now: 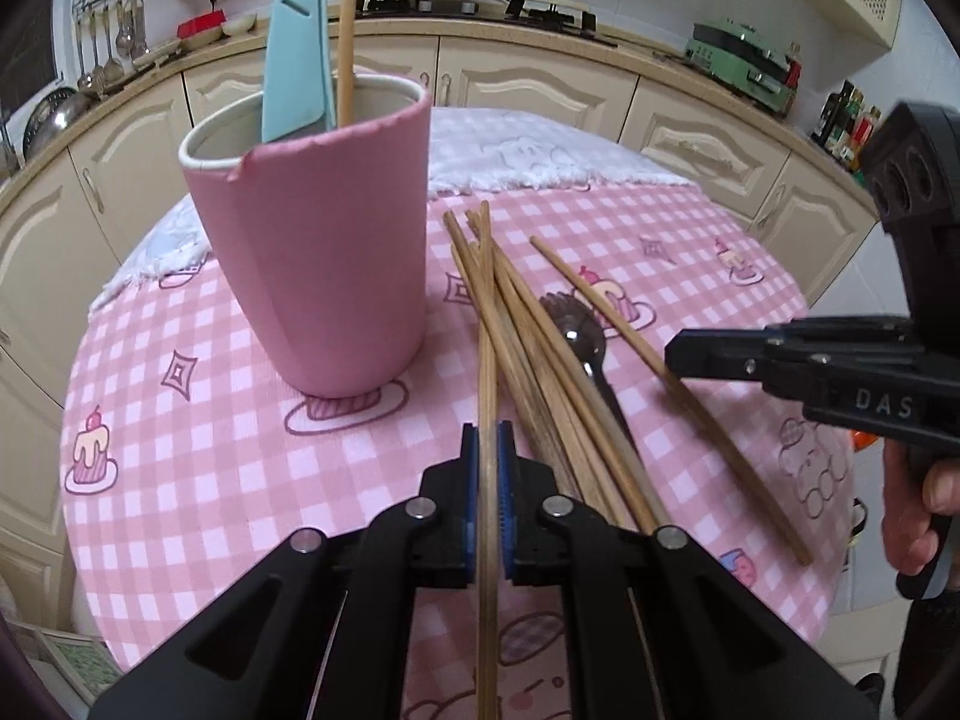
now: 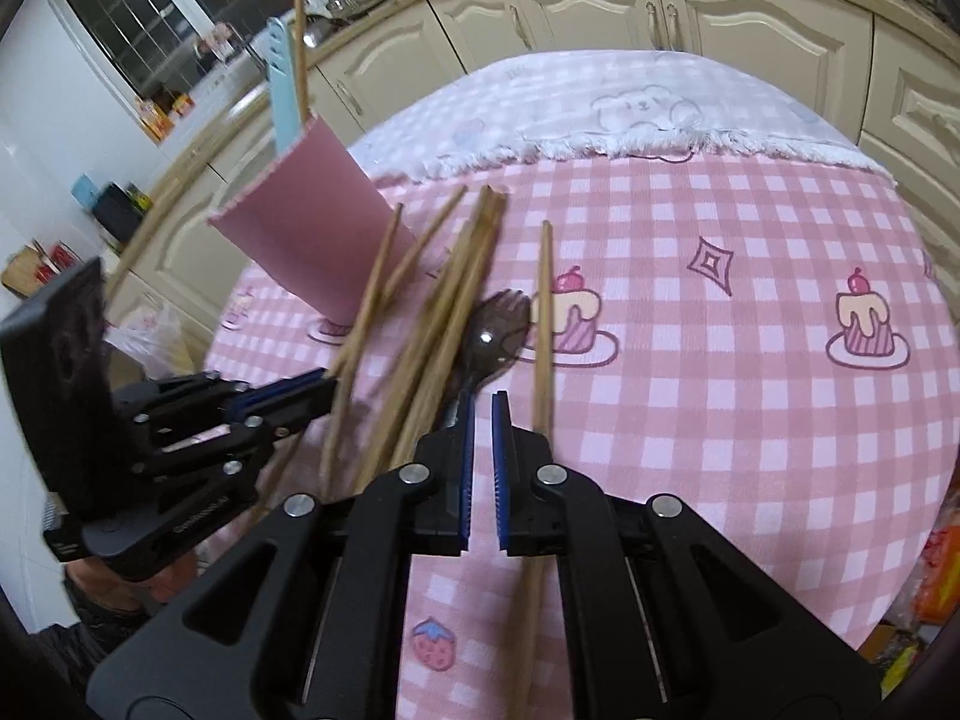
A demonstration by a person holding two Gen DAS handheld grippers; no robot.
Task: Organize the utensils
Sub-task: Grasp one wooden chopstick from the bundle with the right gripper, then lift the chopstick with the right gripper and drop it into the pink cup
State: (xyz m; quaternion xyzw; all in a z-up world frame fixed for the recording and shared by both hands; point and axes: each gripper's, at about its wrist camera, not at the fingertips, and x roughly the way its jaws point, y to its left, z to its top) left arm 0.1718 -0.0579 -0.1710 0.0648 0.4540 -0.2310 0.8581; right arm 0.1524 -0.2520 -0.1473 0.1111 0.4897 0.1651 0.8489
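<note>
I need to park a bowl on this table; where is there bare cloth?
Free: the checked cloth left of the pink cup, and right of the lone chopstick. Crowded: between cup and that chopstick, where the chopstick pile and spork lie.

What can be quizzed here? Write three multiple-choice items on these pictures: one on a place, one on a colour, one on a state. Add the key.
1. Where is the dark spoon?
A. Hanging on a wall rack
B. On the checked tablecloth, beside the loose chopsticks
C. In a drawer

2. What colour is the cup?
A. Pink
B. Green
C. White

3. What is between the fingers of the left gripper?
A. Nothing
B. The spoon
C. A single chopstick

Key:
1 B, since the spoon lies flat on the cloth against the pile.
2 A, since the cup's outer wall is pink in both views.
3 C, since the blue pads press on one stick from both sides.
</note>
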